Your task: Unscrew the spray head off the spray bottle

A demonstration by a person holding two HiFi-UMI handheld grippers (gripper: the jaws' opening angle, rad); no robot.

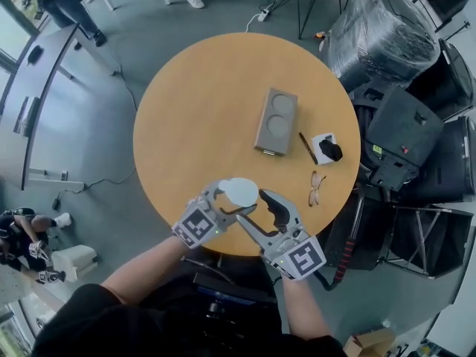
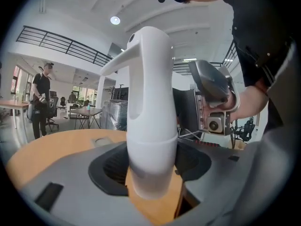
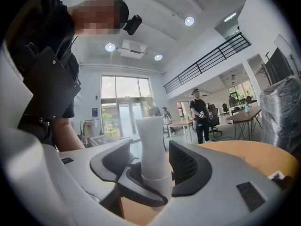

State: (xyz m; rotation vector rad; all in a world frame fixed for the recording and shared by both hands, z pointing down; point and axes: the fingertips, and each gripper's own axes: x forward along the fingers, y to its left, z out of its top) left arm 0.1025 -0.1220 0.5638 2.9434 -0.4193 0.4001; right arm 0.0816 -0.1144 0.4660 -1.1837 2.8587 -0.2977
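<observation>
Lower centre | spray bottle [image 2: 153,175]: likely light, slick plastic | left gripper [image 2: 151,163] clamps body | right gripper [image 3: 149,166] wide; take spray head [image 2: 146,55].

bright, even ceiling lights [image 2: 115,20]; fisheye warping and dark corners.

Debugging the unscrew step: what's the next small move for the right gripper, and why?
Probably close the right gripper on the spray head: its jaws flank the head without pressing, the head is on the spray bottle, and the left gripper clamps the bottle's body above the table.
</observation>
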